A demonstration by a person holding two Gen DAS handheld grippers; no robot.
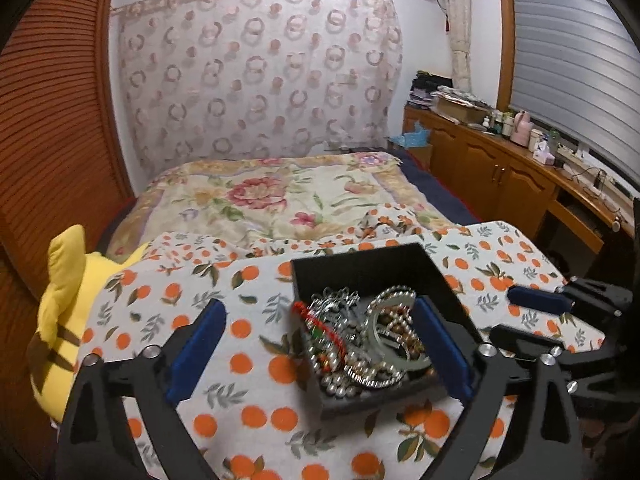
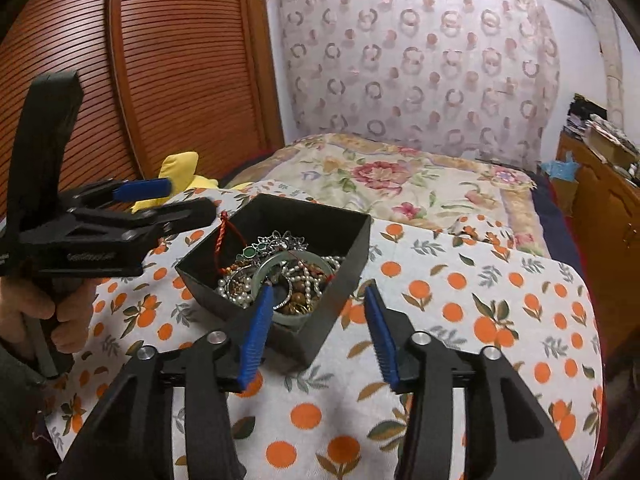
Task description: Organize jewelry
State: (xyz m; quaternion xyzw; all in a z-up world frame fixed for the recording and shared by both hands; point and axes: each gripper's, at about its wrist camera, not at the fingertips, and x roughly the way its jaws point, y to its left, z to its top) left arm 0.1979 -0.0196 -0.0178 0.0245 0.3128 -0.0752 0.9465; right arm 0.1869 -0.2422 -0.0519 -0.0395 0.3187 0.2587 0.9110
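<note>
A black square box (image 1: 436, 276) sits on an orange-print cloth and holds a tangle of jewelry (image 1: 360, 340): pearl strands, silver chains, a red cord, a pale bangle. My left gripper (image 1: 320, 340) is open and empty, its blue pads either side of the box's left half. In the right wrist view the box (image 2: 352, 240) and jewelry (image 2: 276, 276) lie just ahead. My right gripper (image 2: 320, 316) is open and empty, straddling the box's near corner; it also shows in the left wrist view (image 1: 536, 300). The left gripper shows at the left (image 2: 176, 200).
The orange-print cloth (image 2: 460, 300) covers a raised surface in front of a bed with a floral quilt (image 1: 280, 196). A yellow plush toy (image 1: 64, 292) lies at the left. A wooden cabinet (image 1: 500, 168) with bottles runs along the right wall.
</note>
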